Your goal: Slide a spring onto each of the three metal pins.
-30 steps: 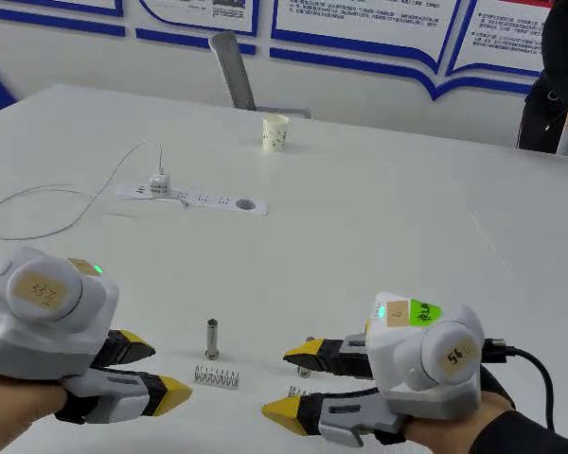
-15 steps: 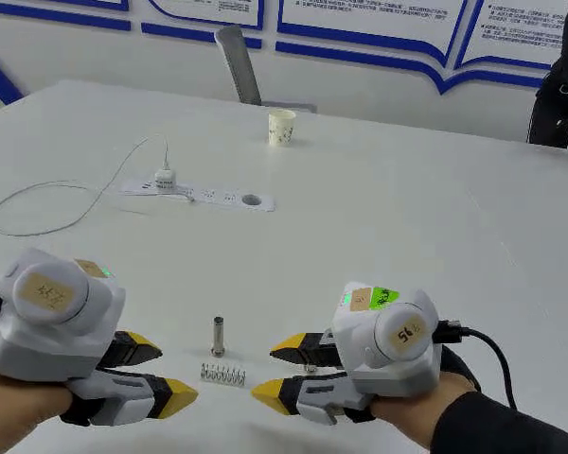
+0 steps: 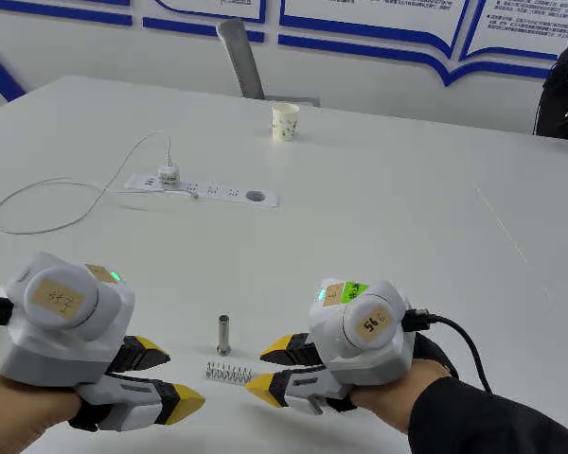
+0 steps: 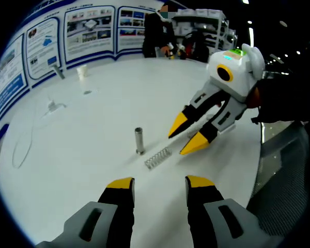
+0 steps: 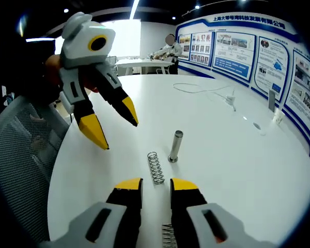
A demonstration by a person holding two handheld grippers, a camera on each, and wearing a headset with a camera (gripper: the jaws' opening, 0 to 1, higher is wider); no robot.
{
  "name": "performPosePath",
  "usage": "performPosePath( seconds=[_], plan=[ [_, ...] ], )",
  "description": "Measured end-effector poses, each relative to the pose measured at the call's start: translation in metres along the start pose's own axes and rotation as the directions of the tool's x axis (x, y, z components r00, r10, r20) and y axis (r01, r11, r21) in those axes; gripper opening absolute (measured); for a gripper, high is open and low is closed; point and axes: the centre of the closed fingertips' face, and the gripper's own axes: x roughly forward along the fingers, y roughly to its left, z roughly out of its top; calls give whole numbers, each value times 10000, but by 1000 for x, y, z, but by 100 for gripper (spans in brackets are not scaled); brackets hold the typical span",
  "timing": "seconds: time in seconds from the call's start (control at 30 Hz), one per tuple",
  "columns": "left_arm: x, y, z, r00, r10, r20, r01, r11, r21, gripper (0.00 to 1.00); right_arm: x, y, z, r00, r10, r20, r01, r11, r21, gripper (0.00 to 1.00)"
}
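Observation:
A short metal pin (image 3: 223,335) stands upright on the white table (image 3: 379,218), and a coil spring (image 3: 227,372) lies flat just in front of it. My left gripper (image 3: 178,380) is open, left of the spring. From the other side my right gripper (image 3: 258,370) is open too, its yellow tips close to the spring's right end. In the right gripper view the spring (image 5: 155,167) lies just ahead of my own jaws (image 5: 156,184), the pin (image 5: 174,146) is beyond it, and a second spring (image 5: 168,235) shows low in the gap. In the left gripper view, spring (image 4: 158,157) and pin (image 4: 139,140) sit between both grippers.
A white power strip (image 3: 199,192) with a plugged adapter and a looping cable (image 3: 38,203) lies at mid-left. A paper cup (image 3: 284,121) stands farther back, with a grey chair (image 3: 241,52) behind the table. A person (image 3: 563,85) is at the far right edge.
My right gripper has moved left, bringing its tips up to the spring. The left gripper has stayed about where it was. The head camera has tilted slightly.

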Motion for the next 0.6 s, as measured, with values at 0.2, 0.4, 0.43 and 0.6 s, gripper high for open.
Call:
performPosePath(
  seconds=[0.2, 0.4, 0.43, 0.6],
  plan=[
    [1, 1, -2, 10000, -49, -65, 49, 10000, -13, 40, 9, 0, -1, 9999, 98, -121, -98, 10000, 13, 20],
    [3, 0, -2, 9999, -96, -84, 96, 10000, -18, 40, 14, -1, -3, 9993, 190, -308, -193, 9998, -79, 18],
    [3, 0, -2, 9999, -104, -86, 103, 9999, -18, 40, 15, -1, -4, 9993, 203, -324, -206, 9998, -70, 17],
    [4, 0, -1, 9999, -112, -102, 111, 9999, -27, 40, 18, 0, -8, 9984, 277, -490, -281, 9996, -75, 17]
  ],
)
